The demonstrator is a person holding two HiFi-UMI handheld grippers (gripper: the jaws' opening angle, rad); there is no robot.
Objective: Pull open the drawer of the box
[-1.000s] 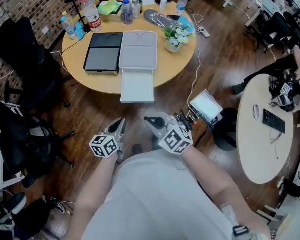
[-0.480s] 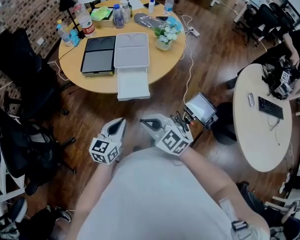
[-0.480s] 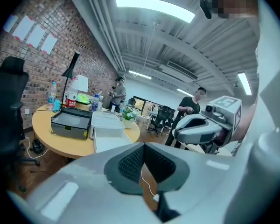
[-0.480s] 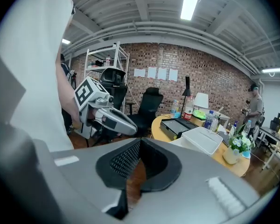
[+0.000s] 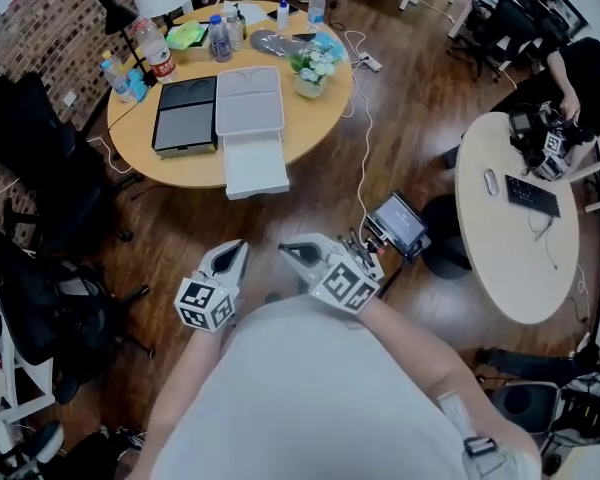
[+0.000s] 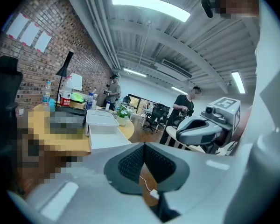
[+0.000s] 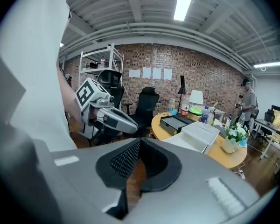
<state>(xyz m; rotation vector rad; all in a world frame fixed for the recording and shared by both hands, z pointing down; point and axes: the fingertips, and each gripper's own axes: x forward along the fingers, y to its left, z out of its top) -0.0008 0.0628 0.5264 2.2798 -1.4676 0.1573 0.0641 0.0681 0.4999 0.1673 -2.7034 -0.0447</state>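
From where I stand, the person is well apart from the round table, which lies off at about eleven o'clock from them, with bare wooden floor in between. On that table the white box sits just beside a dark box at its nine o'clock. The white box's drawer sticks out toward six o'clock, past the table's edge and over the floor. To my eye the pulling looks done, since the drawer seems drawn out about as far as it would go, though I cannot see how much of it remains inside the box. The left tongs and the right tongs are both held close in front of the person's body, tips pointing toward twelve o'clock and near each other. Each pair is pressed together at the tips with nothing between them, only floor showing through the small gap behind the pads. So the step in hand reads as standing off with empty tongs after the work, not reaching for anything. If the drawer needed more travel, the person would first have to walk up to the table. They would then spread one pair of tongs, take the drawer's front edge, and draw it straight toward six o'clock, while minding that the box does not slide along with it.
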